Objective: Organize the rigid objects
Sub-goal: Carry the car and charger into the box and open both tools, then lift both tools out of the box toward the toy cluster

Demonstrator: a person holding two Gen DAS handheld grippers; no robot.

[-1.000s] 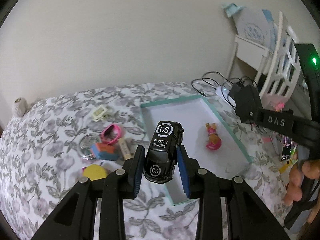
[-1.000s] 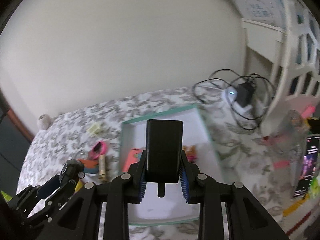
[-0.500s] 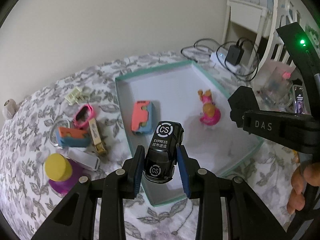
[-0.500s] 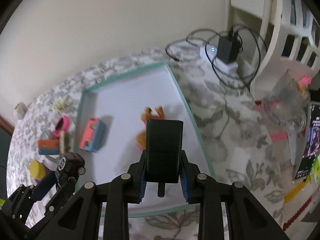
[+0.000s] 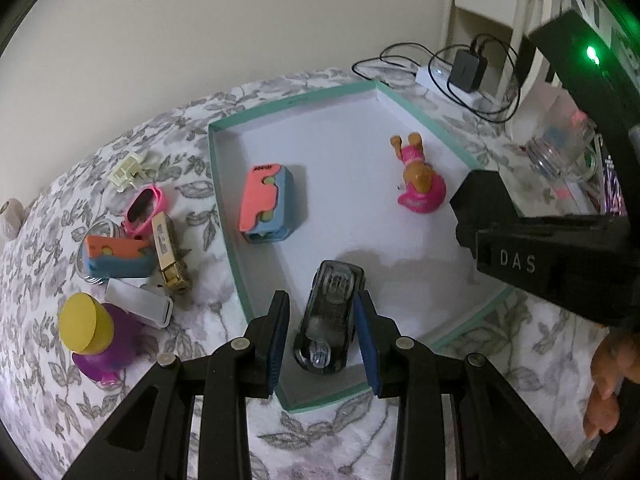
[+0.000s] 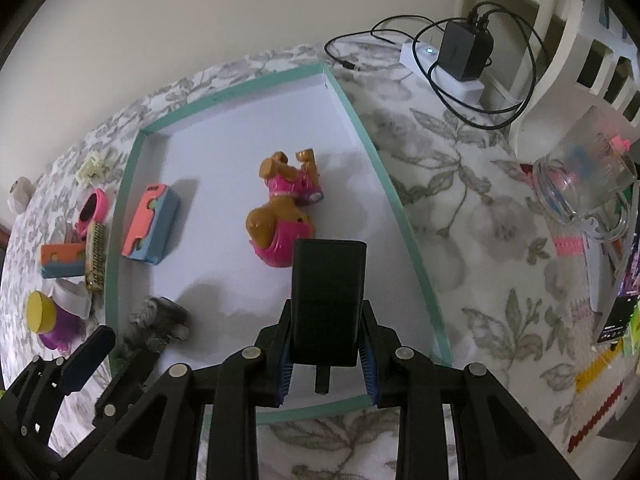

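Pads of the left gripper [image 5: 322,334] stand apart now on either side of the black toy car [image 5: 329,318], which half a second ago was pinched upright between them with its roof logo to the camera; it now lies on the white floor of the teal-rimmed tray [image 5: 224,208], near the front left corner, so the drop appears made and the left tool looks free to fetch another piece. The car's long axis runs away from the camera, tilted slightly rightward, one end nearest the jaws; which end is the nose I cannot tell. The right gripper [image 6: 326,350] is closed on a black rectangular block [image 6: 328,300], held upright over the tray's front right part, long axis pointing away and up, not yet set down. Further in, the coral-and-blue case [image 5: 266,202] and the pink dog figure [image 5: 418,184] already lie in the tray. Left of the rim, on the floral cloth [image 5: 48,360], wait a purple bottle with yellow cap [image 5: 90,332], a white block [image 5: 138,306], a second coral-and-blue case [image 5: 118,262], a gold harmonica [image 5: 170,258] and a pink ring-shaped toy [image 5: 144,210].
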